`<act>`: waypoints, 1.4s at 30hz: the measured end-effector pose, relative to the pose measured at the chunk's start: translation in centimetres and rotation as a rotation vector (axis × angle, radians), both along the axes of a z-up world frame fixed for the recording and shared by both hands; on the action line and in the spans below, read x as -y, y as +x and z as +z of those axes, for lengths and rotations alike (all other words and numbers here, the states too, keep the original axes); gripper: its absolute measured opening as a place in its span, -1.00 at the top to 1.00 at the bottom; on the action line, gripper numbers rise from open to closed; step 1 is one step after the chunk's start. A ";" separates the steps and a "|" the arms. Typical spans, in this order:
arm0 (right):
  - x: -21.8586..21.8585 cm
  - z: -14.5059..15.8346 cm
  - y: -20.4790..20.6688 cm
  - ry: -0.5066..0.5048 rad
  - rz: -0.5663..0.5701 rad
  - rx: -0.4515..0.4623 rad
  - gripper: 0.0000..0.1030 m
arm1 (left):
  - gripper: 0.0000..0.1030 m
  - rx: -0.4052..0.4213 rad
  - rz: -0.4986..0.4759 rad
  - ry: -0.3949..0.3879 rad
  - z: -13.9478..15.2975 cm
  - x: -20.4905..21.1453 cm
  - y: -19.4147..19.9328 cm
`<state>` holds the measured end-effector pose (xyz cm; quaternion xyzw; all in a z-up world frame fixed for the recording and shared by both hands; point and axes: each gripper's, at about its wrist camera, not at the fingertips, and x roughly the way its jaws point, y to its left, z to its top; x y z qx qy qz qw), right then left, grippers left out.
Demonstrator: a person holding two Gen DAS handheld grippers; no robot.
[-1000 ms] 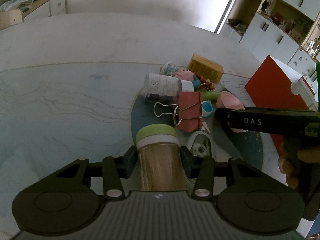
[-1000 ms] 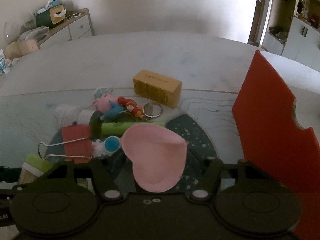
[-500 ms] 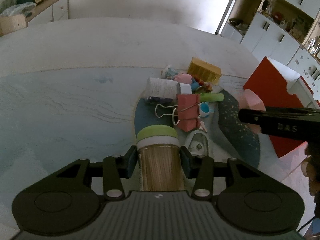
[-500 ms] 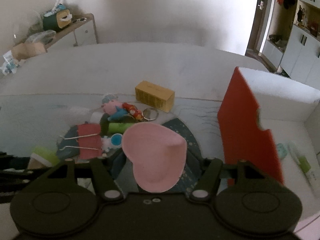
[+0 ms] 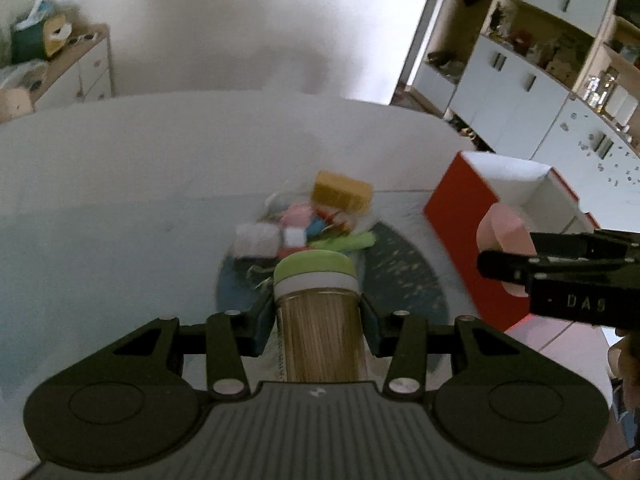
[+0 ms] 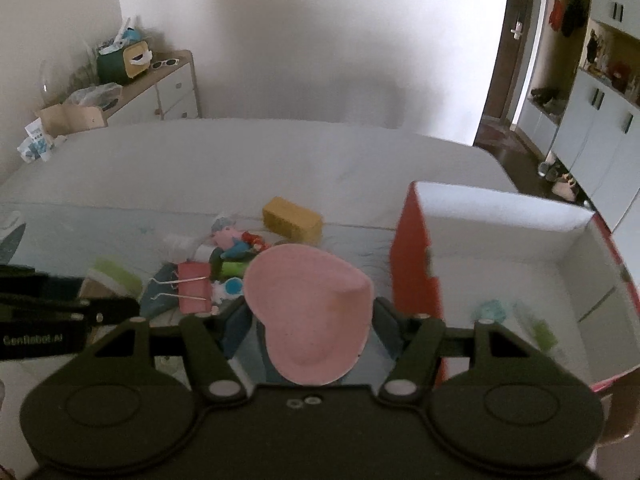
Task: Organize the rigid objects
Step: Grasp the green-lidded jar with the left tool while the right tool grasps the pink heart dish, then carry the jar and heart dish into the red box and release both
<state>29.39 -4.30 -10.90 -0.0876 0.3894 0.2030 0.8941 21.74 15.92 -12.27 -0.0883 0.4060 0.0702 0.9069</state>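
Both grippers are rising away from the pile compared with a second ago: the cluttered round mat (image 5: pixel 404 268) is sitting lower and smaller in both views, and the open top of the red box (image 6: pixel 416 252) is now showing its white inside, which was hidden before.

The right gripper (image 6: pixel 316 320) is carrying the pink heart-shaped piece (image 6: pixel 308 312), its fingers closed against the lower sides of the heart, with the point aimed down toward the camera. The box is lying to the right of these fingers and just ahead; its red side wall with the notch is standing between the heart and the white interior, so the heart is needing to clear that wall and travel rightward. The right gripper is clearly the nearer one to the box.

The left gripper (image 5: pixel 318 312) is clamping a toothpick jar (image 5: pixel 320 320) with a green lid, its long axis running straight forward along the fingers, lid pointing away. From here the box is lying further off to the right, beyond the right gripper's body.

Left on the mat are a yellow carton (image 6: pixel 292 220), a red binder clip (image 6: pixel 192 288), a green tube and small toys.

Readable writing: "DAS" on the right gripper's side in the left view, and "GenRobot.AI" on the left gripper's side in the right view.
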 end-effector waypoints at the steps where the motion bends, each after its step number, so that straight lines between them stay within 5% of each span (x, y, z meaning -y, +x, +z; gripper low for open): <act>1: 0.4 0.3 0.0 0.000 0.000 0.004 -0.26 | 0.13 0.005 -0.006 0.000 0.4 0.4 0.2; 18: 9.6 2.7 2.0 -0.009 -0.026 0.048 -0.26 | 0.13 0.084 -0.138 0.022 4.3 10.7 6.5; 42: 20.9 -1.5 8.1 -0.038 -0.050 -0.016 -0.26 | 0.13 0.025 -0.230 0.116 -0.1 22.4 19.5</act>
